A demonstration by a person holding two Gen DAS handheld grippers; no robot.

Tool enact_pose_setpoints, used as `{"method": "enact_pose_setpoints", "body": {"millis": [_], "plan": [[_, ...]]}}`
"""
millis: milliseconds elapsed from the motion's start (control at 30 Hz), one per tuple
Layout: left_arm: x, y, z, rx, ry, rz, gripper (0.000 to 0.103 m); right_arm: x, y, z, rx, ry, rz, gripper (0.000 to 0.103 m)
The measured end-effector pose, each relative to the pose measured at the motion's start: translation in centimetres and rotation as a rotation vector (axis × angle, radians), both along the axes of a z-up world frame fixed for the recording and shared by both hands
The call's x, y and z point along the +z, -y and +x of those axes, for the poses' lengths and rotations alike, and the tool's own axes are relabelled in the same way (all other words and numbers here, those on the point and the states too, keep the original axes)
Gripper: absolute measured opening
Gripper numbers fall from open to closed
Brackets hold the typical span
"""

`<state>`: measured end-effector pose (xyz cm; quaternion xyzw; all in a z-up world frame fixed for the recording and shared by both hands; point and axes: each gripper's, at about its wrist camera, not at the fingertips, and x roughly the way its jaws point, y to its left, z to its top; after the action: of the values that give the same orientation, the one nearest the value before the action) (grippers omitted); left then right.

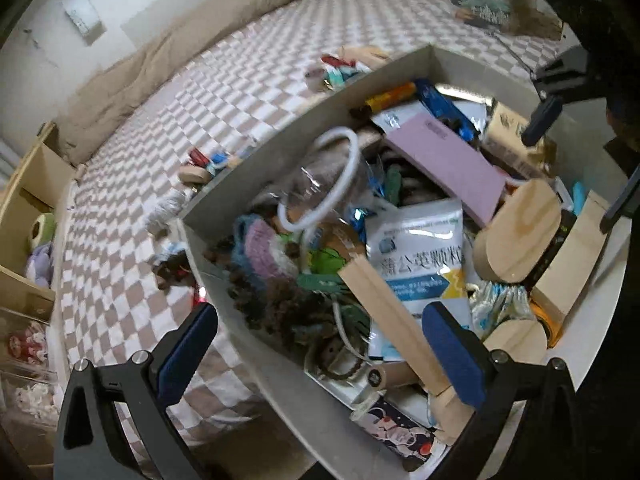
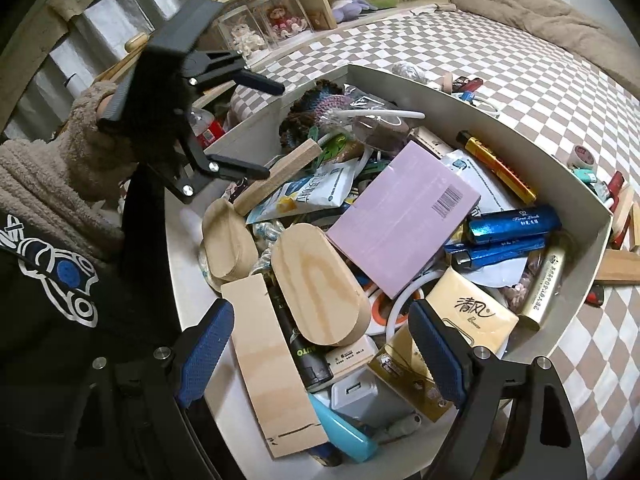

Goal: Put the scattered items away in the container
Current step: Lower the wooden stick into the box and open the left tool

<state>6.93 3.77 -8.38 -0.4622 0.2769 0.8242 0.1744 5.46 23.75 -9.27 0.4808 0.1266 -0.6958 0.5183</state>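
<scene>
Right claw gapes wide and empty, angled down over the white container's near corner, above an oval wooden block. Left claw, equally wide and empty, tilts down across the container's bedside wall. Two blue lighters and one pink box lie inside; more items remain scattered on the checkered bed.

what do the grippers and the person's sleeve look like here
Both grippers are matte black, angular frames with silver screw heads. The right gripper and left gripper each carry two fingers faced with textured blue pads. The person wears a fluffy beige fleece sleeve and a black top printed with a white-and-blue graphic.
</scene>
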Motion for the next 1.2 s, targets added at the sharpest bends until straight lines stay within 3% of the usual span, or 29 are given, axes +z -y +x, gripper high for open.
{"method": "enact_pose_setpoints", "body": {"millis": [100,233,300,500,767,1033,1200], "plan": [[0.3,0.2,-0.7,0.027,-0.070,-0.054,0.103,0.2,0.1,0.2,0.001,-0.005,0.002,0.089],[-0.5,0.0,-0.9,0.001,-0.171,-0.222,0.103,0.6,0.1,0.5,0.001,-0.017,0.003,0.089],[-1.1,0.0,-0.8,-0.032,-0.167,-0.266,0.103,0.8,0.1,0.7,-0.001,-0.027,0.006,0.089],[-2.8,-0.7,-2.0,-0.081,-0.119,-0.281,0.103,1.2,0.5,1.3,0.018,-0.047,0.011,0.089],[-2.0,-1.1,-3.5,-0.025,-0.087,-0.090,0.103,1.5,1.0,1.8,0.033,-0.059,0.006,0.089],[-1.1,-0.6,-3.4,0.039,-0.083,0.012,0.103,1.2,1.0,0.7,-0.052,-0.051,0.007,0.089],[0.3,0.1,-3.1,0.080,-0.114,0.090,0.103,1.9,1.1,0.2,-0.098,-0.092,-0.005,0.091]]}}
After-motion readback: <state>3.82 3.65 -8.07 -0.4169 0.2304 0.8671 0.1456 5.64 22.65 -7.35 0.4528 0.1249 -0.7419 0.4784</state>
